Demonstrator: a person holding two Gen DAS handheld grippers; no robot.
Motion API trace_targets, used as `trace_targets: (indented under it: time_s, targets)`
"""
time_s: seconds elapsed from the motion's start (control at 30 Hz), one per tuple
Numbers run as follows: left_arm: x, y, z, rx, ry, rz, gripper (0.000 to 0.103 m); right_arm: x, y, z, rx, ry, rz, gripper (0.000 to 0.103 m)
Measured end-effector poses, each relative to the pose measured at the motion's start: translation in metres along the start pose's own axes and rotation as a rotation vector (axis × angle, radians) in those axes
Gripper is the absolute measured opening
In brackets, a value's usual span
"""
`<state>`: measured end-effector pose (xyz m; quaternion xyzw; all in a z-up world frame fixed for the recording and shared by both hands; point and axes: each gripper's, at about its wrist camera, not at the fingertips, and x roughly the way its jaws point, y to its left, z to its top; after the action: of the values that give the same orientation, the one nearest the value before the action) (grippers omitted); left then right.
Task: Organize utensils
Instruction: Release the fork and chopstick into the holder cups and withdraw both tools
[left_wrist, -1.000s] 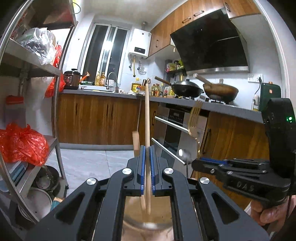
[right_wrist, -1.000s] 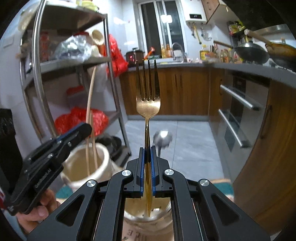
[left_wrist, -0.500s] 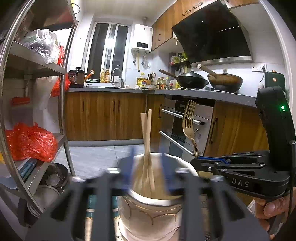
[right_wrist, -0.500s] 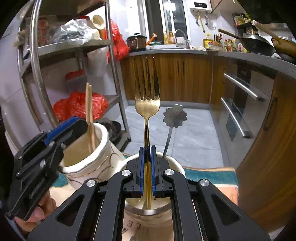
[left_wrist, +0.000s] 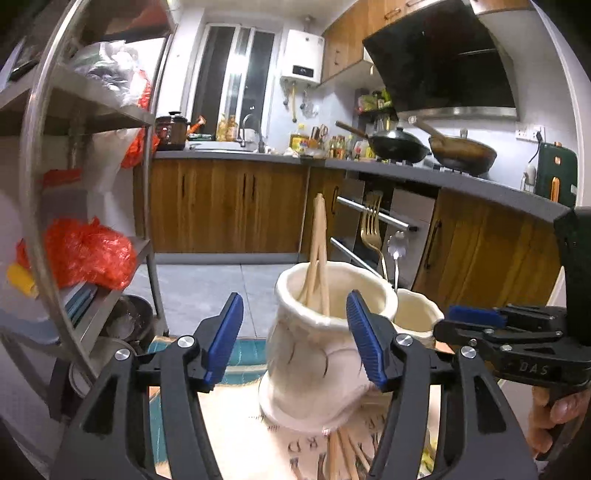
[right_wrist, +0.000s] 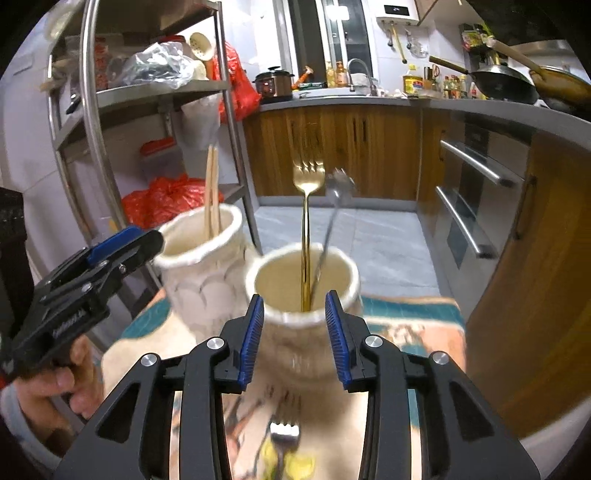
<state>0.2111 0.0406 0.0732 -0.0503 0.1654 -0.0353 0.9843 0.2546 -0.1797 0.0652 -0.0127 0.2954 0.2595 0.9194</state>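
Observation:
My left gripper (left_wrist: 295, 338) is opening, with nothing pressed between its blue pads. Just beyond it stands a white ceramic jar (left_wrist: 306, 365) holding wooden chopsticks (left_wrist: 318, 254) upright. In the right wrist view my right gripper (right_wrist: 295, 339) is also opening, its pads apart. It faces a second white jar (right_wrist: 352, 280) that holds a gold fork (right_wrist: 308, 177) and a silver spoon (right_wrist: 338, 182). The chopstick jar (right_wrist: 199, 273) is to that jar's left. Each gripper shows in the other's view: the right gripper (left_wrist: 448, 323) and the left gripper (right_wrist: 147, 240).
Both jars stand on a printed cloth with a teal border (right_wrist: 406, 306). Loose chopsticks (left_wrist: 343, 454) and a fork (right_wrist: 284, 432) lie on it close below the grippers. A steel shelf rack (left_wrist: 147, 236) stands to the left. Wooden cabinets and an oven (right_wrist: 476, 206) are on the right.
Both grippers were shut, the left on chopsticks, the right on the gold fork. Both have opened and drawn back. The chopsticks and fork now stand free in their jars.

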Motion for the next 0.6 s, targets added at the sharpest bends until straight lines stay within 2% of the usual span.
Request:
trace_targets:
  time_s: [0.07, 0.13, 0.33, 0.53, 0.6]
  targets:
    - [-0.009, 0.005, -0.006, -0.015, 0.031, 0.012, 0.062, -0.008, 0.0, -0.009, 0.006, 0.003, -0.002, 0.037]
    - [-0.026, 0.011, -0.011, -0.038, -0.011, -0.002, 0.062, -0.015, 0.0, -0.019, 0.007, 0.006, -0.004, 0.037]
    - [-0.05, 0.02, -0.023, -0.052, -0.005, -0.002, 0.062, -0.032, -0.001, -0.044, 0.036, 0.009, 0.011, 0.037]
    - [-0.061, 0.02, -0.054, -0.069, 0.061, -0.009, 0.062, -0.029, -0.005, -0.069, 0.051, 0.074, 0.02, 0.037]
    - [-0.061, 0.018, -0.07, -0.062, 0.105, -0.018, 0.062, -0.028, -0.007, -0.08, 0.062, 0.109, 0.028, 0.037]
